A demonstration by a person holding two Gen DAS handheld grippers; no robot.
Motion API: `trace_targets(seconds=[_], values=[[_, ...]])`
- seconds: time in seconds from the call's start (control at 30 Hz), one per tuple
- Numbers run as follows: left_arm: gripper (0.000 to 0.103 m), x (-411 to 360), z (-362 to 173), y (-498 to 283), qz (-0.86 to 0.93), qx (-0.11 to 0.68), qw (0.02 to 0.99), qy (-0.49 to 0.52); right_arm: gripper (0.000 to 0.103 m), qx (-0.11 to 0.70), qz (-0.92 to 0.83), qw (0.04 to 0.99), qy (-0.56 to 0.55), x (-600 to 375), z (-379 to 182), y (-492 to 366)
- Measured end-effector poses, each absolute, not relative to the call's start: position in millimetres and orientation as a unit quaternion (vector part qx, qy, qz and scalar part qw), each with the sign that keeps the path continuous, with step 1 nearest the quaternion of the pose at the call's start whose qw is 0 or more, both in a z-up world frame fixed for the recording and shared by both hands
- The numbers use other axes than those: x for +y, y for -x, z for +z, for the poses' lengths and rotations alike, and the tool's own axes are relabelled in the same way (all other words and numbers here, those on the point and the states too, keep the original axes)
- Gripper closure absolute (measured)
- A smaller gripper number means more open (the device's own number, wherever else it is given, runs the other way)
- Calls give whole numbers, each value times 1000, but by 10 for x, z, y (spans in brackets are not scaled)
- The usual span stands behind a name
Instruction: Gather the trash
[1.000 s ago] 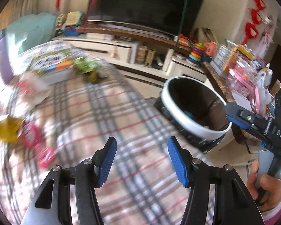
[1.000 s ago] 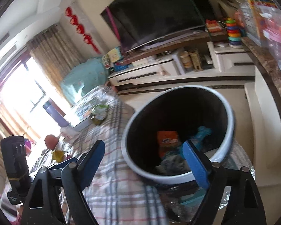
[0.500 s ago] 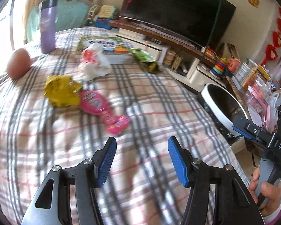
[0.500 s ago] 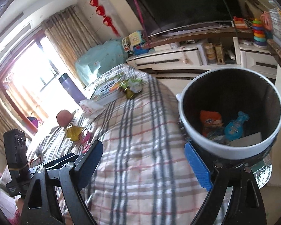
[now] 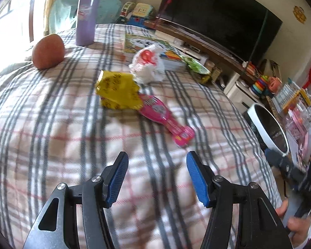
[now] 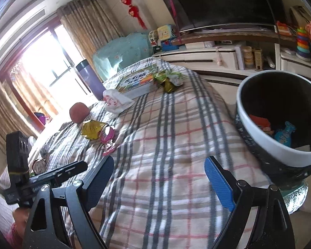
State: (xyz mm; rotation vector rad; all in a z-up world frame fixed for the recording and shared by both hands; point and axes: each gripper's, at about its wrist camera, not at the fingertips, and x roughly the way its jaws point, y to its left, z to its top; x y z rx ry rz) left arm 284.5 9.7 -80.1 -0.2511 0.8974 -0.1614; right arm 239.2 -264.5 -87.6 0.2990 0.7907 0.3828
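Sunlit window (image 6: 41, 62) with tan curtains (image 6: 87, 18); dark TV (image 5: 215, 18) above a white cabinet (image 6: 209, 57); plaid-covered tabletop (image 5: 72, 128).

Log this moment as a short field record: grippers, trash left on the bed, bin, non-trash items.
left gripper: open, empty, above the plaid blanket
right gripper: open, empty, near the bin
trash on bed: yellow wrapper, pink package, white plastic bag, green wrapper
trash bin: beside the bed, wrappers inside
non-trash: purple bottle, book

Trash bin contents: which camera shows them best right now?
Right wrist view: it looks down into the trash bin, showing an orange wrapper and blue packet. Left wrist view catches only its rim edge-on, with a dark interior.
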Motion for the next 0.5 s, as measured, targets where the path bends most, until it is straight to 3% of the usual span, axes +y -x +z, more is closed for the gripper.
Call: trace_targets(seconds=[0.17,0.4,0.43,0.5], values=[[34,226,-744,-3131,-58,425,896,117,13,396,196,887,-132,-2450,-949,-2435],[36,291,-837,-3591,-50,424,898,108,13,414,224,875,-112,-2190,-1016,-2518],[38,273,-873,-3623,-50,423,899,104,13,416,225,875,-105,-2152,-1020,-2526],[58,277,-943,-3683,-54,424,898,100,13,419,231,873,-95,-2073,-1025,-2547]])
